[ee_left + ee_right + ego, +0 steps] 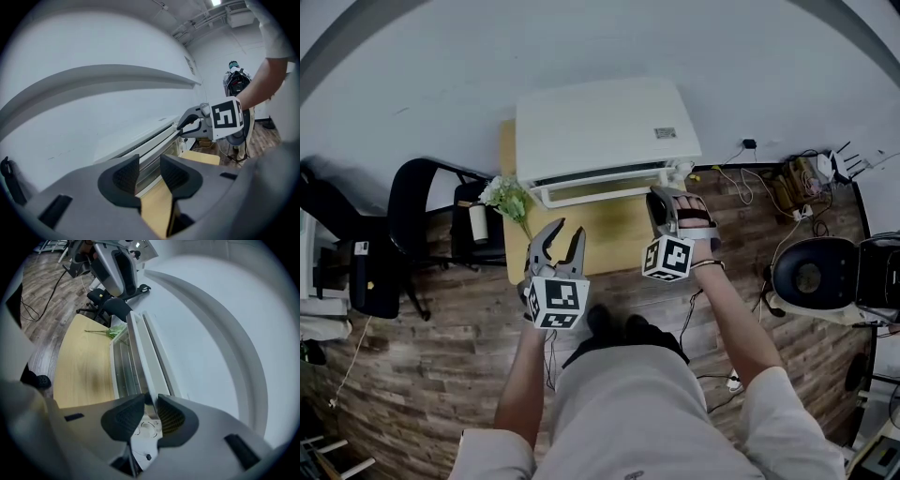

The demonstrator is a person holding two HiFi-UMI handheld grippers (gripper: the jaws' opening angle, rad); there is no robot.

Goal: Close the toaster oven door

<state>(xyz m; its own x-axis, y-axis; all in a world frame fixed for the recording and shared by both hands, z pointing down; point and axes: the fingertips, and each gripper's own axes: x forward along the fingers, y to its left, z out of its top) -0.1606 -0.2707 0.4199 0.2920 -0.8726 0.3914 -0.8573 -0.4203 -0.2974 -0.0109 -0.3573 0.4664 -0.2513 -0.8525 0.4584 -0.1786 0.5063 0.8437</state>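
A white toaster oven [600, 127] is set at the back of a wooden table [609, 239], against a wall. The right end of its door handle [600, 191] is clamped by the right gripper [151, 401]. The left gripper [150, 165] is held above the table, jaws apart and empty.

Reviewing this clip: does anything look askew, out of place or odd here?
The glass door of the white toaster oven stands ajar, with the right gripper closed on its white bar handle. A white-flowered green sprig lies flat at the left edge of the light wooden table. Nothing spilled or damaged shows.
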